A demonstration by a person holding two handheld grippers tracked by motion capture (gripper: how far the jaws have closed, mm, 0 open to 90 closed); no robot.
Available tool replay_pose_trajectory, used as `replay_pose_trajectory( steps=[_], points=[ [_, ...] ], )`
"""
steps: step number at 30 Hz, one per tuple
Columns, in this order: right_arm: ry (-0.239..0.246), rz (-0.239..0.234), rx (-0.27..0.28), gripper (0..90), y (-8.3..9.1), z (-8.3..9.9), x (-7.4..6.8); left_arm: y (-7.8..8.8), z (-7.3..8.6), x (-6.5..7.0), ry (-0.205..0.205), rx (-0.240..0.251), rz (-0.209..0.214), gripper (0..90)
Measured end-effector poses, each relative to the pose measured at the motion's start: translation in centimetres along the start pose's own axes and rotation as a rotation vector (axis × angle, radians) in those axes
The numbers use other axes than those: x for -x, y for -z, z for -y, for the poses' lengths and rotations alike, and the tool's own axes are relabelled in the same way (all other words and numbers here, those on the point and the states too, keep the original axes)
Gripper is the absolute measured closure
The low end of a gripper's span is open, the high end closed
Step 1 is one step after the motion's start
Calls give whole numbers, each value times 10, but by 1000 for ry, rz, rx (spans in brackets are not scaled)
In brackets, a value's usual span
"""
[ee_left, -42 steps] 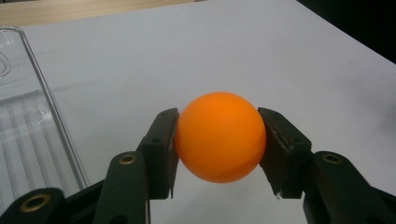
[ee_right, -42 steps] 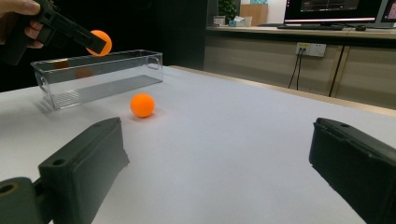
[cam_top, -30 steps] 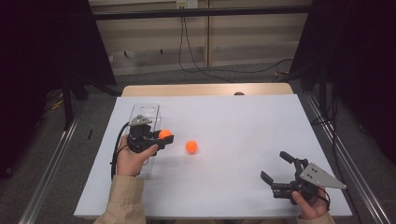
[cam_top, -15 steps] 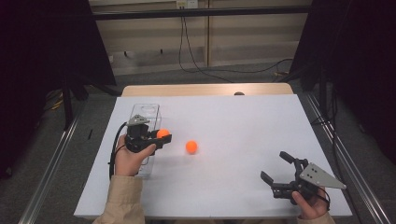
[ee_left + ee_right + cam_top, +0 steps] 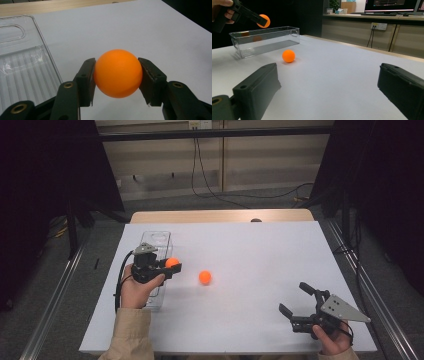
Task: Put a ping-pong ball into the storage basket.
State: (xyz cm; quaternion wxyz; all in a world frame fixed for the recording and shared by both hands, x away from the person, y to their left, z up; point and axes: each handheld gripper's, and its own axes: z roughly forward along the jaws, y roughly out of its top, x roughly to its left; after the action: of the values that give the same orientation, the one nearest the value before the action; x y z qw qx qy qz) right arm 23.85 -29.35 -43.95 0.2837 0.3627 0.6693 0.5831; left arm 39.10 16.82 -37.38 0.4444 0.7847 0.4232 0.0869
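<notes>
One orange ball sits clamped between the left gripper's jaws.

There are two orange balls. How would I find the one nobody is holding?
Start at the white table and find the clear plastic bin near its left side. Just right of the bin, the loose orange ball sits alone on the bare tabletop. The other orange ball is pinched in the left gripper, off the tabletop.
</notes>
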Motion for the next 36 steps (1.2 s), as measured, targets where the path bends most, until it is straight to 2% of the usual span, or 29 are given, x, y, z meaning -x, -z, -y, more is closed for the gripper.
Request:
replay_pose_trajectory(
  steps=[36],
  points=[
    [3,0,0,27,0,0,0,12,1,-12,11,20,-48,508]
  ],
)
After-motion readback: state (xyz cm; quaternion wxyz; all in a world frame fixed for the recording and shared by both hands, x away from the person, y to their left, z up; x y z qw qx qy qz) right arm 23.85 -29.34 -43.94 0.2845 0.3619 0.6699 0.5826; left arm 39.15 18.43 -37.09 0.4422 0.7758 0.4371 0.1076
